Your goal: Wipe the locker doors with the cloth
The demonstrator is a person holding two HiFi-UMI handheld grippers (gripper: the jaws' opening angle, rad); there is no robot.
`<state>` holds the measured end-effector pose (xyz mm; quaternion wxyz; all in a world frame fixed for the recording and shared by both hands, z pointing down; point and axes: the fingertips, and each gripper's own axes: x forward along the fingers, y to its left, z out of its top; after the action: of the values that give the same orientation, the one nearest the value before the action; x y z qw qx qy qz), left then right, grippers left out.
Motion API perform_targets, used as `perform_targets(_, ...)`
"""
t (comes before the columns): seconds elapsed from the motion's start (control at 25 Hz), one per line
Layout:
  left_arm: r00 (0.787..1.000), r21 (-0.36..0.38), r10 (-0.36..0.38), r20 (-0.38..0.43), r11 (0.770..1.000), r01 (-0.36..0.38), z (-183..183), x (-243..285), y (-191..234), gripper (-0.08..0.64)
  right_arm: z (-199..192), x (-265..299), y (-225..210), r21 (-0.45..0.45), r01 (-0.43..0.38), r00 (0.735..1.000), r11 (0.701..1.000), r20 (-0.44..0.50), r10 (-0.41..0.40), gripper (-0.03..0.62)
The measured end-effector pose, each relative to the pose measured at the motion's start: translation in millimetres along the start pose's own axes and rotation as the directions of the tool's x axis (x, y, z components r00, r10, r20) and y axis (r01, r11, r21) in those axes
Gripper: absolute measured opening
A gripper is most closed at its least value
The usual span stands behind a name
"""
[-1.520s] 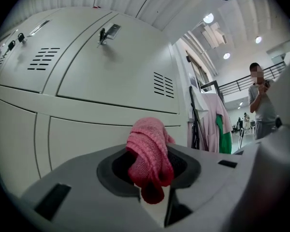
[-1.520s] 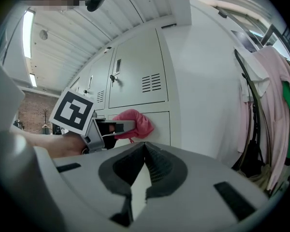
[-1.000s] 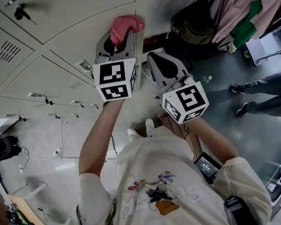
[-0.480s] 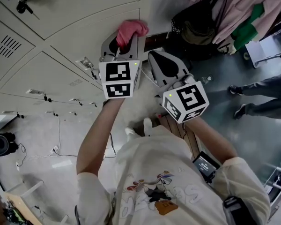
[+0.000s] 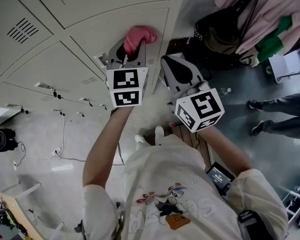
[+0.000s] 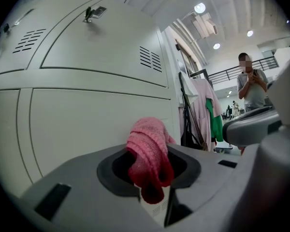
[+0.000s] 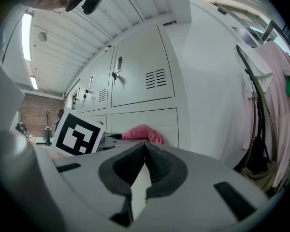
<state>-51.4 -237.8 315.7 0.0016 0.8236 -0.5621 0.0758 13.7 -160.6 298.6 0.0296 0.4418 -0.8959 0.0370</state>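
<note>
Bright, even light is given by round ceiling lamps (image 6: 199,7) and a strip lamp (image 7: 25,30). Both gripper views are strongly bent and darkened at the edges. The locker doors (image 5: 90,54) are shown without glare, the cloth (image 6: 150,158) sharply.

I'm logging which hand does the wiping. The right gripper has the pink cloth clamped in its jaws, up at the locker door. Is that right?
Not quite: it is the left gripper, not the right, that has the pink cloth clamped in its jaws, up at the locker door. The left gripper view shows this. The right gripper has its jaws together with nothing between them.
</note>
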Motion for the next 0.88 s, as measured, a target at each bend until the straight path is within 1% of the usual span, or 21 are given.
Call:
perform_targets(0.48, 0.996, -0.024, 0.092, 0.004, 0.995, -0.092, -1.5, -28.4, 40.3, 0.115, 6.7, 10.1, 27.3, -0.01, -0.064, 0.998, 0.998, 0.011, 0.064, 0.006)
perform_targets(0.88, 0.986, -0.049, 0.164, -0.008, 0.985, -0.164, -10.4, -48.2, 68.7, 0.115, 8.5, 14.5, 42.9, -0.017, -0.104, 0.995, 0.994, 0.008, 0.104, 0.006)
